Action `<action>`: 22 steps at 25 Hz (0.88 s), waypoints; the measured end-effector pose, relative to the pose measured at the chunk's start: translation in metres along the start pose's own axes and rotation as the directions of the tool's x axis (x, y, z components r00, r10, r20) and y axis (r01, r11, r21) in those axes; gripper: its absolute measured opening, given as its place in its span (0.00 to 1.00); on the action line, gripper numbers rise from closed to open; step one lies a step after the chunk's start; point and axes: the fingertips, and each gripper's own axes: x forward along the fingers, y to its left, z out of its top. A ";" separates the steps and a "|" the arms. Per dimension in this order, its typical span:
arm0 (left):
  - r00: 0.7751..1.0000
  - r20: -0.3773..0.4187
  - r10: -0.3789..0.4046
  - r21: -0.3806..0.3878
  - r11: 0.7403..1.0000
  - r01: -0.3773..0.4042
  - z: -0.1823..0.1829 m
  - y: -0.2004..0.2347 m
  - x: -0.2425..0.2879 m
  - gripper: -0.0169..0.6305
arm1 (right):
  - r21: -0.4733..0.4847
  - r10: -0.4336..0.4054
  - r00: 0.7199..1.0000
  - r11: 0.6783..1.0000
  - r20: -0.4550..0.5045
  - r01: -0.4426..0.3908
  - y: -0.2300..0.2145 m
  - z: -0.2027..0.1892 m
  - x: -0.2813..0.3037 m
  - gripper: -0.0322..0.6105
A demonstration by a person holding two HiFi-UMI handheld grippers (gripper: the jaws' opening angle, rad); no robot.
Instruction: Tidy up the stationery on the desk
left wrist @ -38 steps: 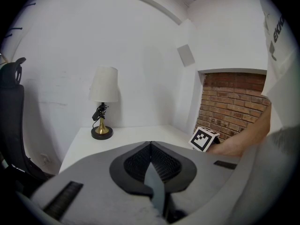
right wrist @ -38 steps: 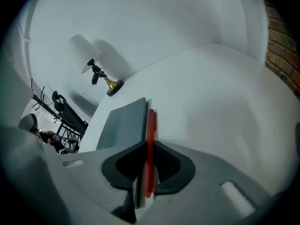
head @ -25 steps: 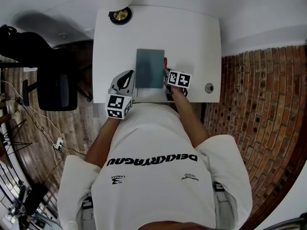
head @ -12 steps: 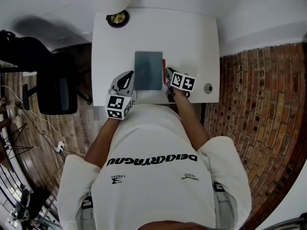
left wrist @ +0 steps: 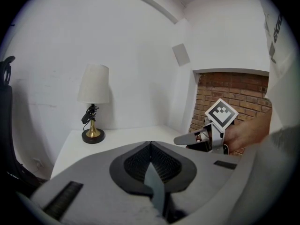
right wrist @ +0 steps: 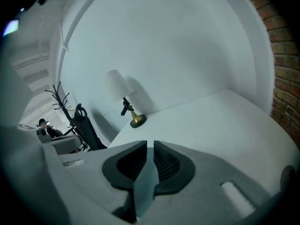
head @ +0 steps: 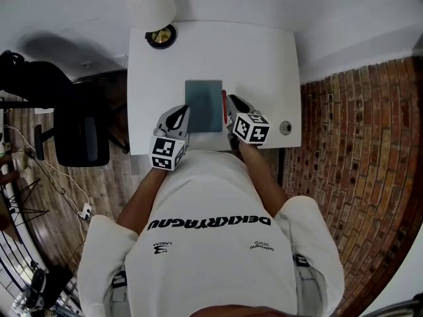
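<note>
The person is wearing a white short-sleeved T-shirt (head: 211,256) carrying bold black lettering, two small black logos and dark patches at the sleeve hems. The left tool (head: 184,111) and right tool (head: 234,102) are showing pale grey shells, black ribbed pads (left wrist: 133,162) and cubes (head: 251,128) of black-and-white square markers. The right tool's jaws have just been closing, nothing between them.

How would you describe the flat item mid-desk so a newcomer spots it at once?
Find the white desk against the wall, a lamp at its far left corner. Toward the near edge, about midway across, lies a flat grey-blue rectangle, like a closed notebook. Unlike the thin red pen along its right side and the upright lamp, it is broad, flat and dull-coloured.
</note>
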 end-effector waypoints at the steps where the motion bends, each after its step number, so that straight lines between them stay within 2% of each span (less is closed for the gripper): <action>1: 1.000 0.000 -0.001 0.004 1.000 0.001 0.001 -0.001 0.001 0.02 | -0.030 0.005 1.000 1.000 0.020 -0.004 0.005 0.005 -0.003 0.11; 4: 1.000 0.003 -0.004 0.012 1.000 0.004 0.003 -0.004 0.002 0.02 | -0.112 0.021 0.997 0.994 0.075 -0.013 0.020 0.020 -0.012 0.09; 8: 1.000 0.007 -0.004 0.024 1.000 0.004 0.005 -0.007 0.001 0.02 | -0.174 0.041 0.991 0.984 0.128 -0.019 0.033 0.028 -0.022 0.07; 22: 1.000 0.028 -0.011 0.057 0.998 0.009 0.010 -0.020 0.002 0.02 | -0.269 0.076 0.972 0.963 0.220 -0.014 0.051 0.038 -0.049 0.05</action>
